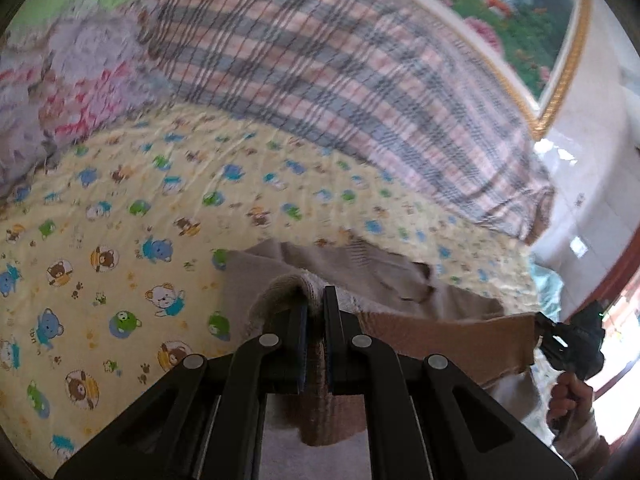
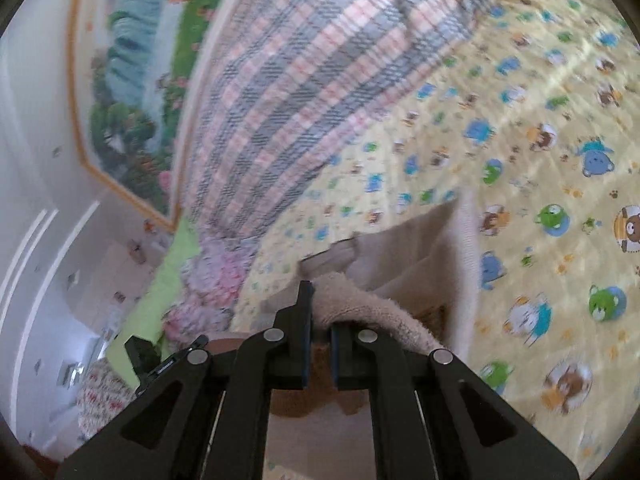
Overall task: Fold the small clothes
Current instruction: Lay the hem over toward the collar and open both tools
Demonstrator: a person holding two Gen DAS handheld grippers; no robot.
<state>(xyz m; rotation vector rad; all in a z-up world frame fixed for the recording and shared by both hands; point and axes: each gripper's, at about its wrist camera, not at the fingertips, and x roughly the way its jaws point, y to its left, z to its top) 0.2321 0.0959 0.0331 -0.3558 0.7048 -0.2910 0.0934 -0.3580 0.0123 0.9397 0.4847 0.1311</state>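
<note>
A small beige-brown fleecy garment (image 1: 384, 280) hangs lifted above a yellow bear-print sheet (image 1: 120, 208). My left gripper (image 1: 316, 300) is shut on one edge of it, fabric bunched between and over the fingers. My right gripper (image 2: 320, 304) is shut on another edge of the garment (image 2: 420, 252), which drapes over its right finger. The right gripper also shows in the left wrist view (image 1: 568, 340), holding the stretched brown edge at the far right. The rest of the garment hangs below, partly hidden by the grippers.
A pink-grey plaid blanket (image 1: 340, 64) lies across the far side of the bed. A floral quilt (image 1: 68, 80) is bunched at the left. A framed landscape picture (image 2: 132, 92) hangs on the white wall. The bed edge is at the right in the left wrist view.
</note>
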